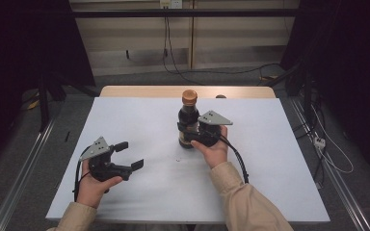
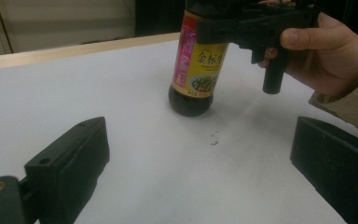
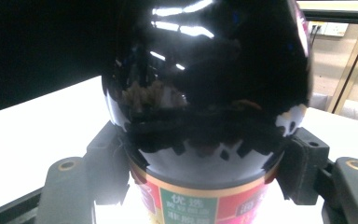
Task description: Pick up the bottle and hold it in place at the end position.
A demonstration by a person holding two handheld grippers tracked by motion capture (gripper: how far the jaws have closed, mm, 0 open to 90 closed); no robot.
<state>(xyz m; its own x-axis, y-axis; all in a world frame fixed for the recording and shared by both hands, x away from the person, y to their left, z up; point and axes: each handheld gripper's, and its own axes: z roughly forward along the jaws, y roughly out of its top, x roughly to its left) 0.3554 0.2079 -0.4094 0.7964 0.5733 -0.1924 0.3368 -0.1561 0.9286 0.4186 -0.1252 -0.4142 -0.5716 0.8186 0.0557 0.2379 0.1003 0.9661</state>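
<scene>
A dark sauce bottle (image 1: pixel 188 120) with an orange cap and a yellow and pink label stands upright on the white table (image 1: pixel 139 120), just right of centre. My right gripper (image 1: pixel 187 134) is shut on the bottle's body, one jaw on each side of it. In the right gripper view the glossy black bottle (image 3: pixel 205 88) sits between the two jaws. My left gripper (image 1: pixel 129 155) is held low at the front left, open, with nothing between its jaws. From the left gripper view the bottle (image 2: pixel 196 65) stands ahead with the right gripper (image 2: pixel 256 28) clamped around it.
A small dark speck (image 2: pixel 213 139) lies on the white table in front of the bottle. The wooden table edge (image 1: pixel 139 90) runs along the far side. Cables (image 1: pixel 173 67) trail over the floor behind the table, and metal rails (image 1: pixel 24 163) run beside it.
</scene>
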